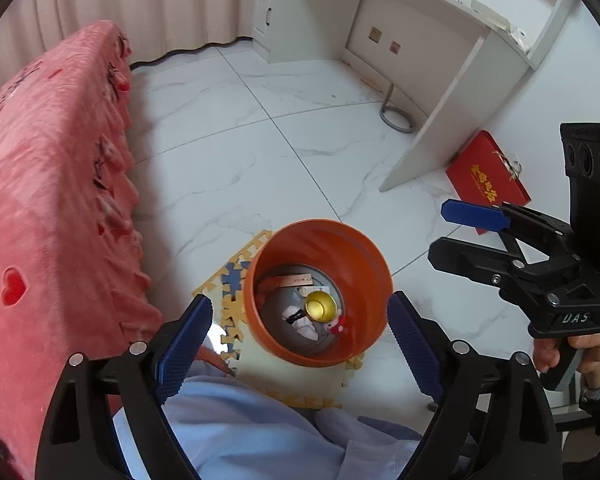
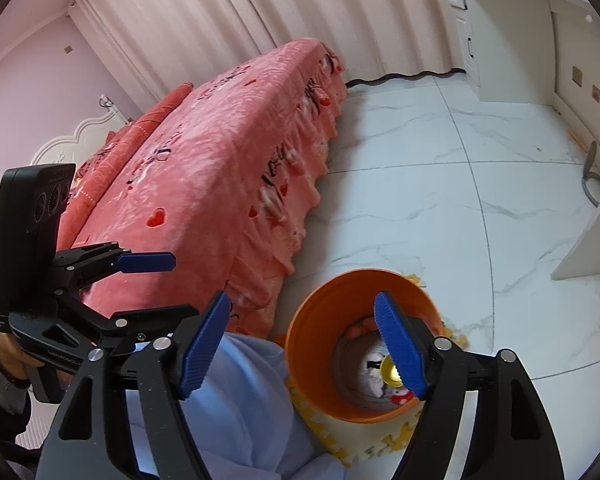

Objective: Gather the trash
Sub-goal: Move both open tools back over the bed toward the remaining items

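An orange trash bin [image 1: 360,264] stands on a foam puzzle mat on the floor, beside the bed. Inside it lie a gold cup [image 1: 320,306], crumpled white paper [image 1: 300,320] and a small red and white item [image 1: 338,325]. My left gripper [image 1: 300,320] is open and empty, held above the bin. My right gripper [image 2: 300,344] is open and empty, also above the bin [image 2: 324,320], with the gold cup [image 2: 390,372] showing past its right finger. The right gripper shows in the left wrist view [image 1: 452,236], to the right of the bin.
A bed with a pink cover [image 1: 52,184] runs along the left. A white desk [image 1: 452,92] stands at the back right, a red box [image 1: 486,180] on the floor beside it. Light blue cloth [image 1: 240,432] lies under the grippers. White tiled floor [image 1: 260,140] lies beyond the bin.
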The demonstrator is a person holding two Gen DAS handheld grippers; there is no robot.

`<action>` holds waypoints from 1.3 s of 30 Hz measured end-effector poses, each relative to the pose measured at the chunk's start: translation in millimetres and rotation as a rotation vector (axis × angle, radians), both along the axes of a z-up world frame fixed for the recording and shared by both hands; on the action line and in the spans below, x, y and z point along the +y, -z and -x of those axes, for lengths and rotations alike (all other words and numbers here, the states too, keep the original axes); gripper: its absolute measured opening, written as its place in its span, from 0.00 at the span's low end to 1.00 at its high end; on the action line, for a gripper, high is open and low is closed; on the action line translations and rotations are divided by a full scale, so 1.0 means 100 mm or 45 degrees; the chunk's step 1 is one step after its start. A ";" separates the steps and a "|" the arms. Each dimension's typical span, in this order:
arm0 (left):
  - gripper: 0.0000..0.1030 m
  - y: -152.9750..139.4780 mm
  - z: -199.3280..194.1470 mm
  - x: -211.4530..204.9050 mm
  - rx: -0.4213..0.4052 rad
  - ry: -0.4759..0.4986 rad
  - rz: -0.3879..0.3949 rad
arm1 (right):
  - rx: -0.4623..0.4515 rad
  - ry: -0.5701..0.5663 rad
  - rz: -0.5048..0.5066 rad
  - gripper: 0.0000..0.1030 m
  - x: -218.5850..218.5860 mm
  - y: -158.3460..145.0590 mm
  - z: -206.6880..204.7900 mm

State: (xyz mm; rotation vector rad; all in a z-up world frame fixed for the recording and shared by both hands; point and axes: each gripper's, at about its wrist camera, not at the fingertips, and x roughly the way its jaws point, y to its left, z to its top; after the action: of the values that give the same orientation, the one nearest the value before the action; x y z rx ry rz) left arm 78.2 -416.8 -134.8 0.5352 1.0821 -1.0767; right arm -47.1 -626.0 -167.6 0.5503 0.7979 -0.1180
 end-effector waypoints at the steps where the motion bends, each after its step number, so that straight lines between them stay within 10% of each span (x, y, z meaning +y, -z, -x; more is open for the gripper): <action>1: 0.86 -0.03 -0.01 0.06 -0.009 -0.016 0.000 | -0.002 -0.015 0.001 0.73 0.05 -0.02 -0.01; 39: 0.93 -0.61 -0.12 2.68 -0.165 -0.741 0.087 | -0.103 -0.636 0.066 0.92 2.40 -0.70 -1.02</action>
State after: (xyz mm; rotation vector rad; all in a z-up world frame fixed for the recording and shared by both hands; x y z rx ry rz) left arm 89.8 -148.8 -73.7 0.2058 0.9964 -0.5573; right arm 55.4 -386.4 -97.8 0.2922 0.8291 0.3409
